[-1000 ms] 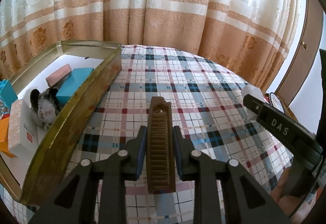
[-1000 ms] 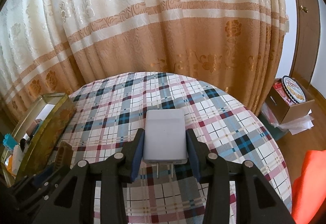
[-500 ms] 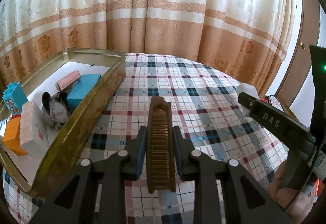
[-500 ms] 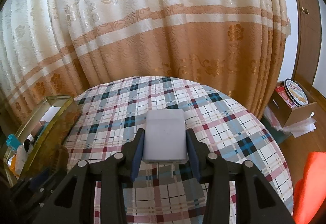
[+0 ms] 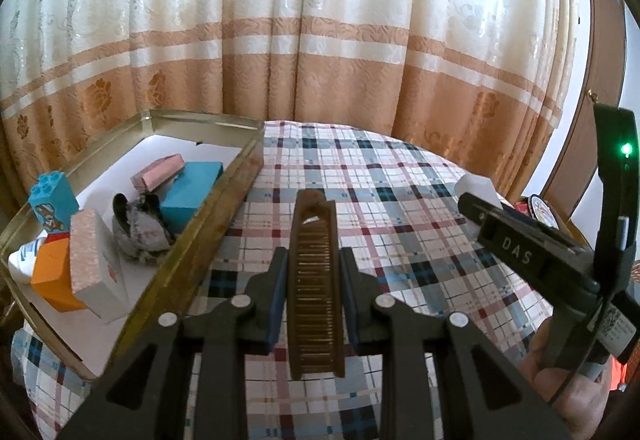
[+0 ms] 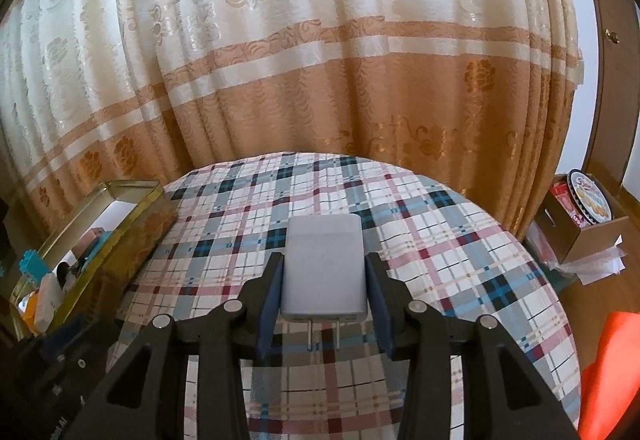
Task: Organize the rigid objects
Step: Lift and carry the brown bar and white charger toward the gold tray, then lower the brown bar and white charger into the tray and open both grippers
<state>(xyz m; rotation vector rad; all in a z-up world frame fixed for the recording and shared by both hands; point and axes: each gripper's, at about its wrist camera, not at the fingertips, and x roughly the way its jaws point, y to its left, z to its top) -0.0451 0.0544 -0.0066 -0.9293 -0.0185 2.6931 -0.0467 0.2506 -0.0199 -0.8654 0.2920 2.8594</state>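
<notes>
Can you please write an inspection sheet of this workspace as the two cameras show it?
Surface: round table, plaid cloth.
Job's things: brown plastic comb; white plug charger; gold rectangular tin holding blocks and small boxes.
Clutter: nothing seen on the cloth.
Grippers: left gripper shut on comb; right gripper shut on charger.
Cables: nothing seen.
Surroundings: cream-and-orange curtain; cardboard box on the floor.

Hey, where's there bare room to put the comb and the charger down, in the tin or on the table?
The gold tin is bare at its far end, beyond the pink box. Its near end is crowded with blocks and boxes. The plaid tablecloth is bare right of the tin. The brown comb and white charger are both gripped.
</notes>
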